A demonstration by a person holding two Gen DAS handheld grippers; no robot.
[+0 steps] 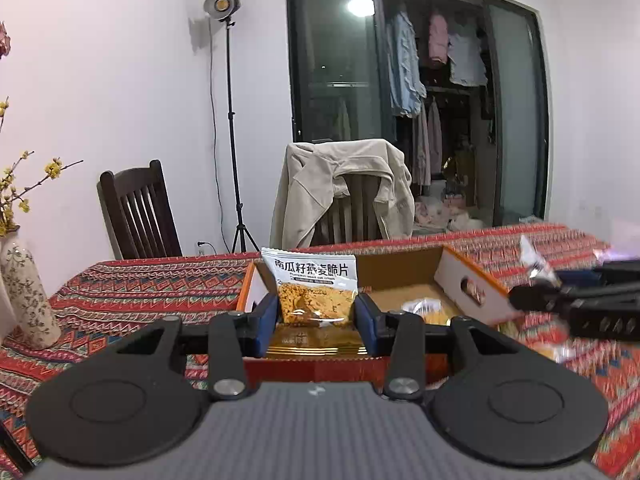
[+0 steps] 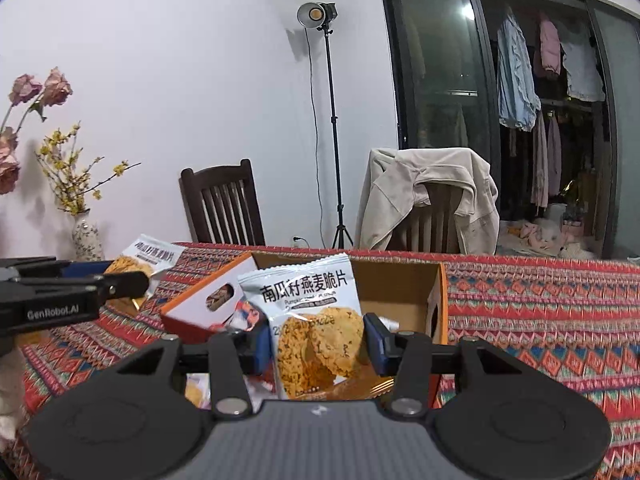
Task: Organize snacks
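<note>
White walls and a dark glass door back the desk [image 1: 132,292] with its patterned red cloth. Above the open cardboard box [image 2: 404,284], the left gripper [image 1: 316,312] clenches one oat-crisp packet [image 1: 314,288]; beside it, the right gripper [image 2: 316,344] clenches another packet [image 2: 316,320].

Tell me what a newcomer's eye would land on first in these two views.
First, the two white snack packets of oat crisps: one clamped upright between the left gripper's blue fingers, the other gripped likewise by the right gripper. Behind both stands the open orange-edged cardboard box on the red patterned tablecloth. Farther back, a beige jacket hangs over a chair.
</note>
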